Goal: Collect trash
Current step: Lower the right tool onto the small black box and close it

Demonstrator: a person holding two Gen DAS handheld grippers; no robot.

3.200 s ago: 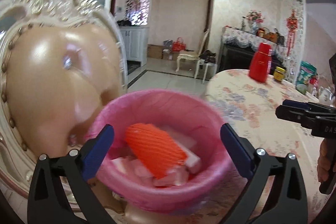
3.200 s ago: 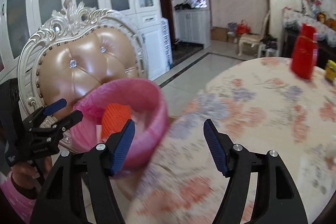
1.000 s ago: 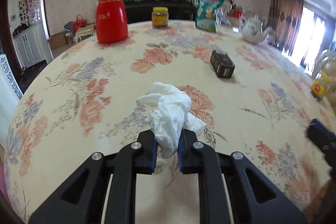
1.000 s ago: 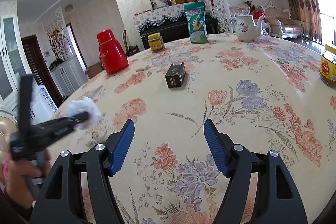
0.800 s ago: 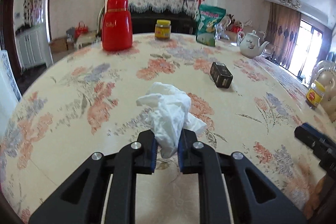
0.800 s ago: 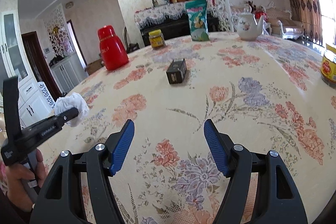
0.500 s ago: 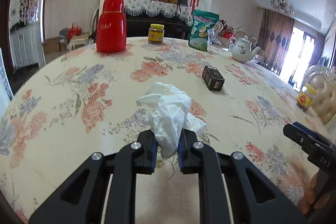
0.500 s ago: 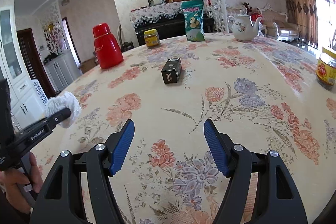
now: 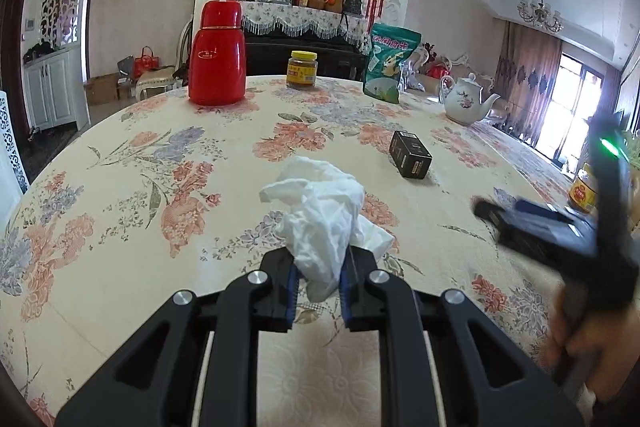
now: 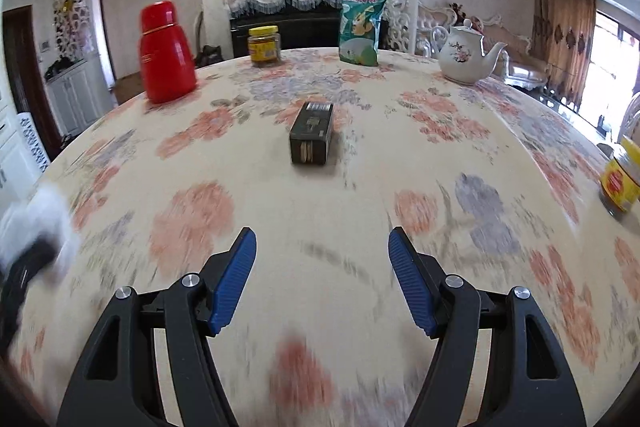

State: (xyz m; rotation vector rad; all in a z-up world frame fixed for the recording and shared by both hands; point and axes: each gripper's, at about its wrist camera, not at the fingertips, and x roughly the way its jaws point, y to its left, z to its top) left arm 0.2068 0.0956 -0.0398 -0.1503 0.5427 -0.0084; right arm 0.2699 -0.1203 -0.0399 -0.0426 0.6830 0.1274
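Left gripper is squeezing a crumpled white tissue between its two blue pads. Most of the tissue is sticking up above the black fingers, over the big round table with the flowery cloth. In this left wrist view a small black box is lying on the cloth farther back, well apart from the tissue. Behind it a red flask is standing on the left, a jar with a yellow lid is standing in the middle, and a green bag is standing beside a white teapot. On the right side the other gripper is showing up as a dark blur, with a hand holding it. Another jar with a yellow label is peeking out at the right edge behind it.

From the right wrist view, the right gripper is hanging over the table with its blue pads wide apart and nothing between them. The black box is lying straight ahead of it, not touching it. The red flask, the jar, the green bag and the teapot are standing in a row at the back. A jar with a yellow label is sitting at the right edge. Far left, the tissue is looking like a blurry white puff on the tip of the left gripper.
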